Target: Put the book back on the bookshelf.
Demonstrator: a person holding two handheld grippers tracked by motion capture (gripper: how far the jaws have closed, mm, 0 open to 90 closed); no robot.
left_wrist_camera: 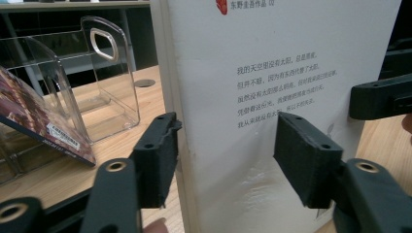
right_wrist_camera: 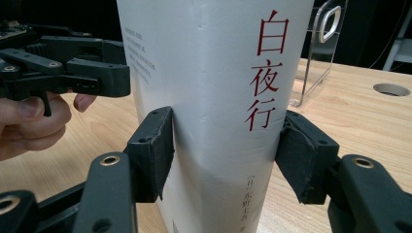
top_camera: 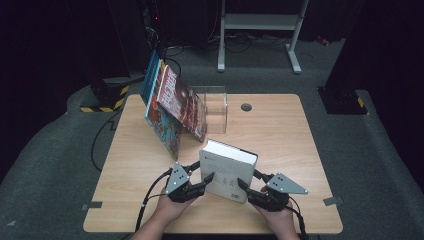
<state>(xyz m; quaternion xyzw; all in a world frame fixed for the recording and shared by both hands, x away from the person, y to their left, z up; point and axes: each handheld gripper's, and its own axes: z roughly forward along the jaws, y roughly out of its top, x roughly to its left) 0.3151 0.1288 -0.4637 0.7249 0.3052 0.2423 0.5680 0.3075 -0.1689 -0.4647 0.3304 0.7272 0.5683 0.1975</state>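
A thick white book (top_camera: pixel 227 172) with red characters on its spine (right_wrist_camera: pixel 267 73) stands upright near the front of the wooden table (top_camera: pixel 285 135). Its printed back cover (left_wrist_camera: pixel 282 73) faces me. My right gripper (top_camera: pixel 243 187) (right_wrist_camera: pixel 228 145) is shut on the book, one jaw on each side of the spine. My left gripper (top_camera: pixel 207 181) (left_wrist_camera: pixel 226 145) is open and straddles the book's left edge. One jaw lies beside that edge and the other stands in front of the cover. The left gripper (right_wrist_camera: pixel 121 65) points at the cover, held by a hand.
A clear acrylic book stand (top_camera: pixel 216 107) (left_wrist_camera: pixel 97 82) sits at the back middle of the table. Several colourful books (top_camera: pixel 172 107) lean against its left side. A round cable hole (top_camera: pixel 246 107) lies right of the stand. The table's right half is bare wood.
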